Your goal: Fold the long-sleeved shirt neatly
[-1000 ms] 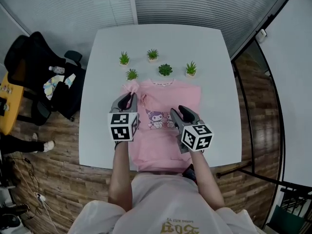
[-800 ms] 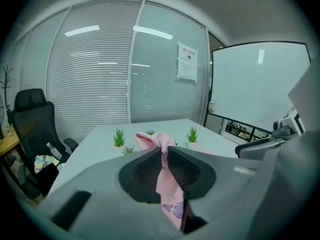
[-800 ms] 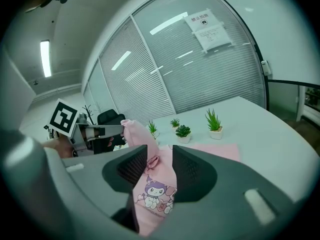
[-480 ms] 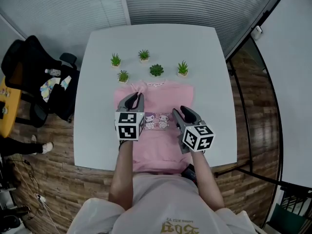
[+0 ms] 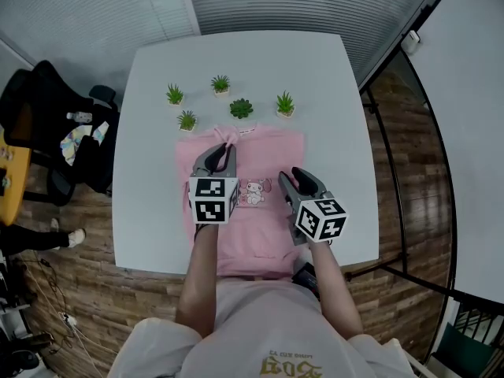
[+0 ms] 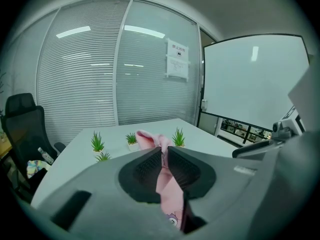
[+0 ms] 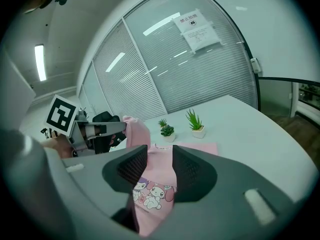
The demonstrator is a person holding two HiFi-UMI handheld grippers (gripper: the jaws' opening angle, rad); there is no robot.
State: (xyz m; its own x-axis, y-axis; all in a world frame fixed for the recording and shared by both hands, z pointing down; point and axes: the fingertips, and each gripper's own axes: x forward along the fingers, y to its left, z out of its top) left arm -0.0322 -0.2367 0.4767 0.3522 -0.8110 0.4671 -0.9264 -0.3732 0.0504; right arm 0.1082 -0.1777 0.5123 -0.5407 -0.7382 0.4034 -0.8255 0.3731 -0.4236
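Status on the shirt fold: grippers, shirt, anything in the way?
Left hand-held gripper shut on pink shirt, fabric lifted. Right hand-held gripper open above the print. Five potted plants just beyond the collar.

The left gripper (image 5: 222, 152), its fingers pinched on a fold of the pink shirt (image 5: 256, 239), has carried it from the shirt's left edge toward the middle, so it now hides part of the cartoon print (image 5: 253, 191). The right gripper (image 5: 294, 178) has shifted rightward too, to near the shirt's right edge.
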